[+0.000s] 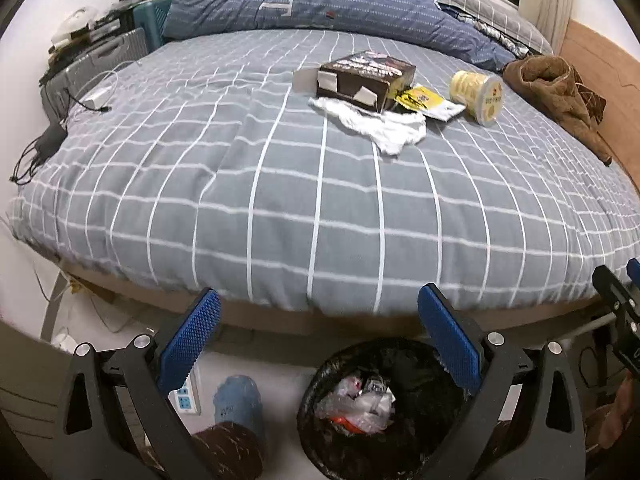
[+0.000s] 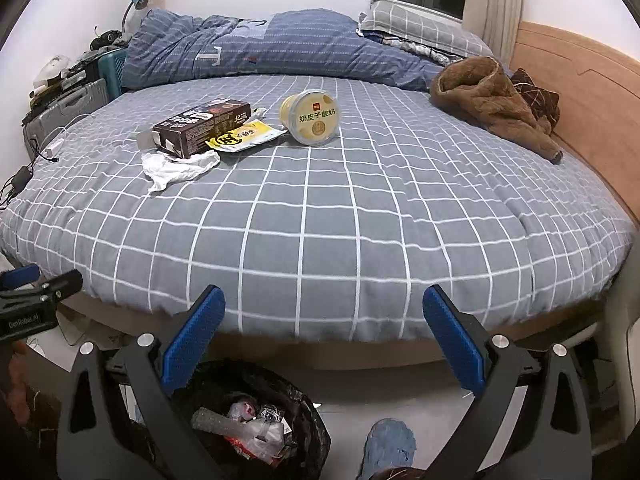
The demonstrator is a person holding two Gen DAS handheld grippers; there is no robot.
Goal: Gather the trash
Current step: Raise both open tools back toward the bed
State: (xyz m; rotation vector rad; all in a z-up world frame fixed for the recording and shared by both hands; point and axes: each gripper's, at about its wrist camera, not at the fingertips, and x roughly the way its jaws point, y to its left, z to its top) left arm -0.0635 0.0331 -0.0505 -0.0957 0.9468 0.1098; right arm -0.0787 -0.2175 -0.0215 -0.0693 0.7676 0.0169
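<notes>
Your left gripper [image 1: 318, 340] and right gripper [image 2: 324, 340] both gape wide, holding nothing. The trash — brown box [image 2: 202, 128], yellow wrapper [image 2: 244, 138], white tissue [image 2: 176, 170], yogurt cup [image 2: 310, 118] — lies on the bed [image 2: 320, 220] well ahead; the bin [image 1: 380, 408] sits just below.

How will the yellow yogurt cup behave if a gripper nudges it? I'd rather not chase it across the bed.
The yogurt cup lies on its side on the checked bedcover, so it may roll, likely curving since it looks tapered. It is probably light, if empty. The soft cover should slow it.
</notes>
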